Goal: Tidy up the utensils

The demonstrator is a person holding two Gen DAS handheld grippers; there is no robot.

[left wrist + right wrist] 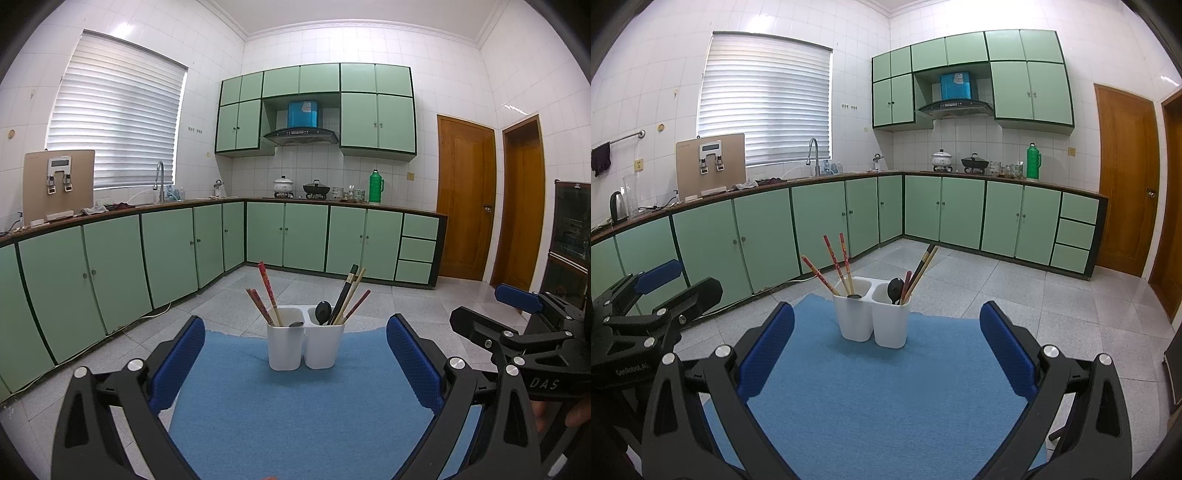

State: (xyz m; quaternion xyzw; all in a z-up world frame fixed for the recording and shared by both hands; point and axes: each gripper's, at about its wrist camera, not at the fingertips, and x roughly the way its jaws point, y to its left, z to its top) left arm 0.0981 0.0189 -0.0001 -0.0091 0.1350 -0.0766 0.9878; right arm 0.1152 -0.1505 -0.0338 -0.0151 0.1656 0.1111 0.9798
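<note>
**A:** Where do you stand with the utensils?

**B:** Look ahead of your left gripper (295, 354): the white plastic two-compartment holder (305, 345) sits on the blue textured mat (295, 406), toward its far edge. The red patterned chopsticks (266, 291) lean in the left compartment, with what looks like a dark spoon end at its rim. The black plastic spoon (323, 312) shares the right compartment with the dark and pale wooden chopsticks (350, 291).

**A:** And your tongs?

**B:** Both spread wide, nothing between the blue pads. Your right gripper (886, 347) faces the same holder from slightly further right, well short of it. You can see each gripper's side in the other's camera, so you are holding them side by side over the near end of the mat.

**A:** Why hold back like that?

**B:** My guess: the mat in front of you is bare, with no loose utensils showing, so everything already stands upright in the holder. Whether you're finished or about to re-sort by type, I can't tell. If you re-sort, the leaning sticks could tip the light holder when pulled.
</note>
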